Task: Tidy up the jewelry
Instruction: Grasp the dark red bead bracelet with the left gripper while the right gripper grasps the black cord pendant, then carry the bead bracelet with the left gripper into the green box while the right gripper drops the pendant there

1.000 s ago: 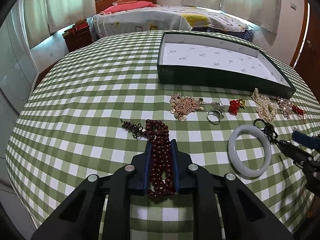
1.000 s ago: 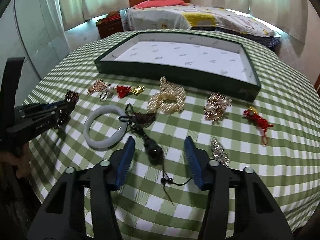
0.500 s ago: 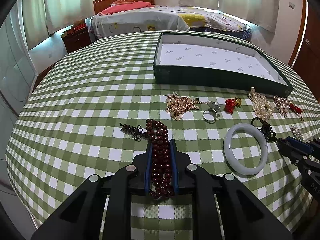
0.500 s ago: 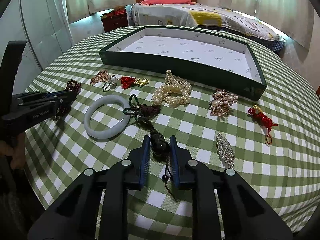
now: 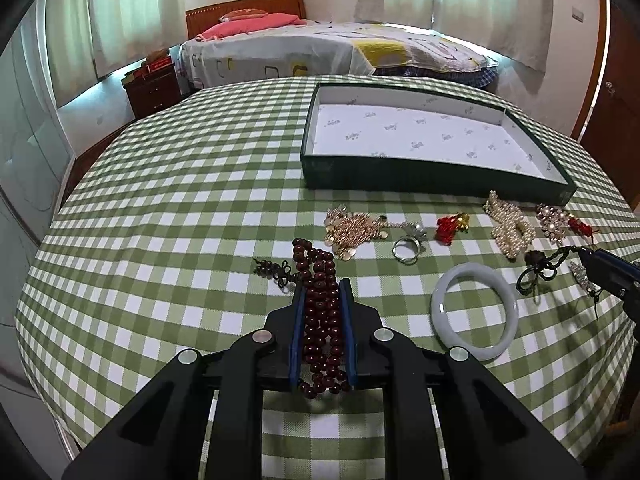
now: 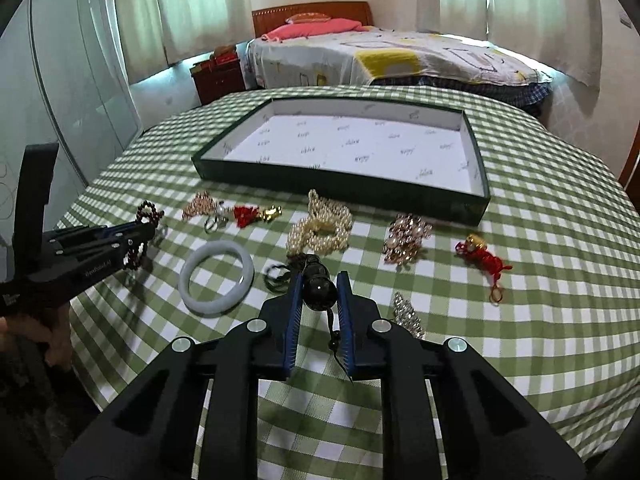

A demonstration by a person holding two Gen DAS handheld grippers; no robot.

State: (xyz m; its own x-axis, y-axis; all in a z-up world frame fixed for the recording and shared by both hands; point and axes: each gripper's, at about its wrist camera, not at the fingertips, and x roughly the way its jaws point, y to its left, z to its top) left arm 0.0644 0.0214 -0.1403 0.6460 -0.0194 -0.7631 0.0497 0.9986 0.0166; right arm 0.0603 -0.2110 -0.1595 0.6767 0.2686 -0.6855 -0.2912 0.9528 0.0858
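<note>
Both sets of jaws are clamped on jewelry. Your left gripper point(image 5: 323, 284) pinches the dark red bead bracelet point(image 5: 320, 312), whose strands run lengthwise between the pads, in line with the fingers, with a loop spilling past the tips and a knotted tassel point(image 5: 276, 270) trailing left on the cloth. Your right gripper point(image 6: 319, 276) has the round black pendant bead point(image 6: 318, 286) squeezed between its pads; its dark cord point(image 6: 280, 272) runs forward and left to a knot lying on the checked tablecloth point(image 6: 540, 280).

Just ahead of the right gripper lie the white jade bangle point(image 6: 216, 276) to the left, the pearl strand point(image 6: 320, 228) straight ahead, a rhinestone brooch point(image 6: 406, 236) and a red knot charm point(image 6: 482, 258) to the right. A second small rhinestone piece point(image 6: 408, 314) lies just beside the right finger.

Beyond that row sits the green tray point(image 6: 340, 186), empty of jewelry, its long side facing you. It lies straight ahead of the right gripper but ahead and to the right of the left one, so the right hand looks to have the shorter, straighter run. Lift each piece clear of the near wall before you carry it forward; the trailing cord and tassel could snag the pieces lying in between.
</note>
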